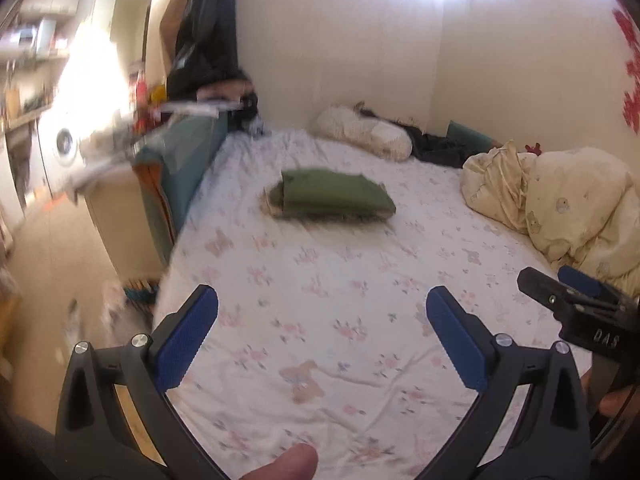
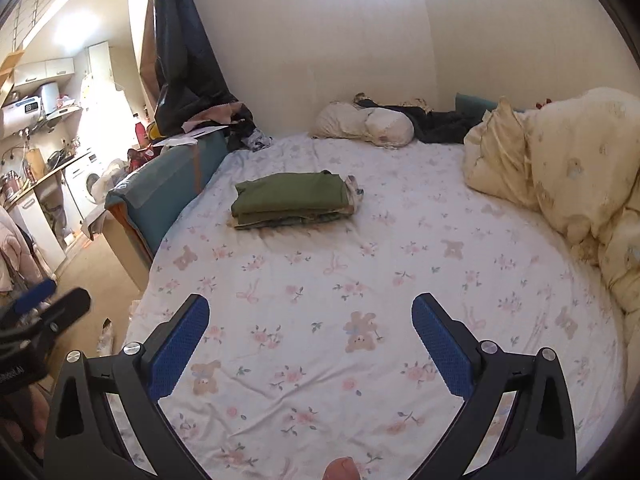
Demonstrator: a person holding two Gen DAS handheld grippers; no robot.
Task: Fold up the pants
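Observation:
Folded green pants (image 1: 334,194) lie on top of a small stack of folded clothes in the middle of the bed; they also show in the right wrist view (image 2: 292,198). My left gripper (image 1: 322,312) is open and empty, held above the near part of the bed (image 1: 320,280), well short of the pants. My right gripper (image 2: 310,316) is open and empty too, also over the near part of the bed (image 2: 360,264). The right gripper shows at the right edge of the left wrist view (image 1: 576,300), and the left gripper at the left edge of the right wrist view (image 2: 48,304).
A cream duvet (image 2: 560,168) is bunched at the bed's right side. Pillows (image 2: 364,124) and dark clothes (image 2: 436,120) lie by the far wall. A teal headboard (image 2: 168,188) edges the bed's left side, with kitchen units and a washing machine (image 2: 86,184) beyond.

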